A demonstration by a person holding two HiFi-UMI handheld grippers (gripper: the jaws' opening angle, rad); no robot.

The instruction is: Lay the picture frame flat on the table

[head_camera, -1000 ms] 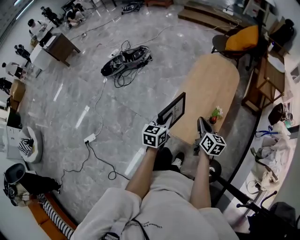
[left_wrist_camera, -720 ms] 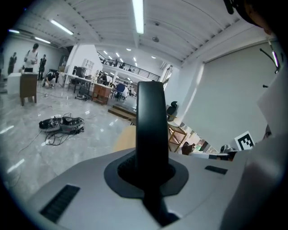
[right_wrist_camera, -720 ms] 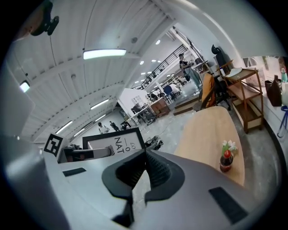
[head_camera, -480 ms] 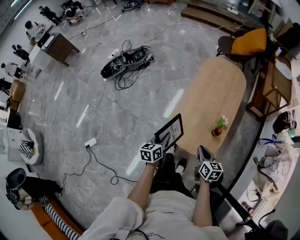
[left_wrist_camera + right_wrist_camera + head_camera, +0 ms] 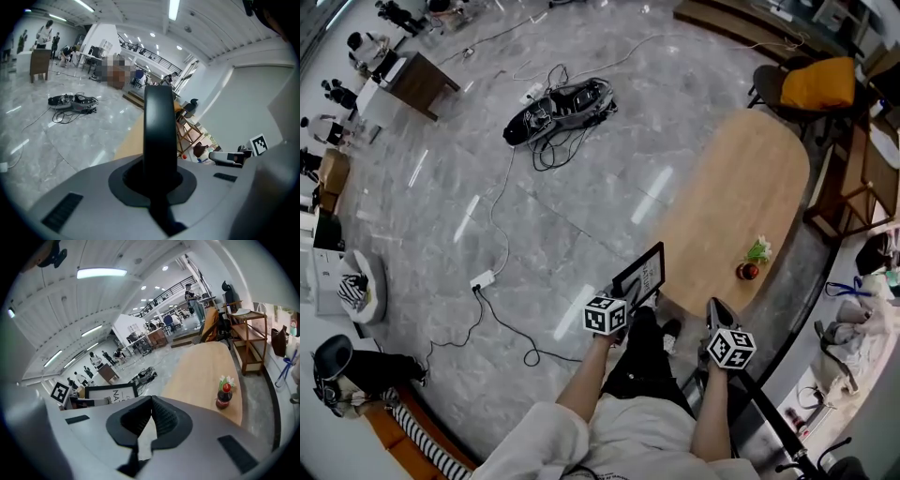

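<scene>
Nearest the person, the left gripper (image 5: 621,300) has its fingers clamped low on the picture frame (image 5: 639,275). The frame stands up from them, edge-on to that gripper and tilted, with its long side slanting ahead and to the right. Just to the right, the right gripper (image 5: 152,398) has its fingers closed together on nothing. The frame hangs at the near left end of the wooden surface (image 5: 741,187), so laying it flat probably means carrying it forward and right, short of the bottle (image 5: 748,271) beyond.

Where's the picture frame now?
Head view, lower centre: the picture frame is clamped in the left gripper at the near end of the table, left of the bottle.
</scene>
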